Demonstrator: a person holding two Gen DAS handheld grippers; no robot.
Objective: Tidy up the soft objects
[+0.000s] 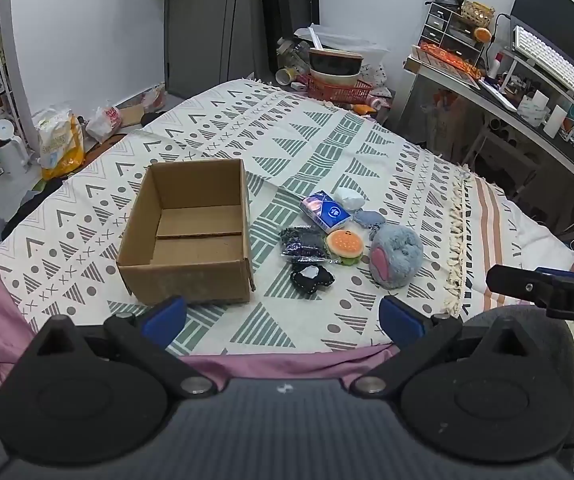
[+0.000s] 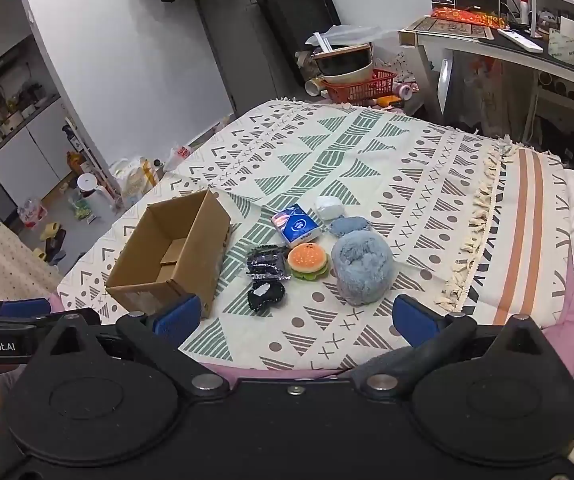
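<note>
Both tongs, left gripper and right gripper, gape empty; best descend squarely on the burger plush, box waiting at nine o'clock.

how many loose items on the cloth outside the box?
7, clustered right of the cardboard box: tissue pack, white lump, blue patch, burger toy, grey plush, dark packet, black plush. Box looks empty.

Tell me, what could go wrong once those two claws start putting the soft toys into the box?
1. The items lie packed together: the burger toy touches the fluffy grey plush and the dark foil packet, so a grab may drag a neighbour.
2. The cardboard box is empty and sits loose on the patterned cloth, so a bump could slide it.
3. The plush looks wide for the open right gripper.
</note>
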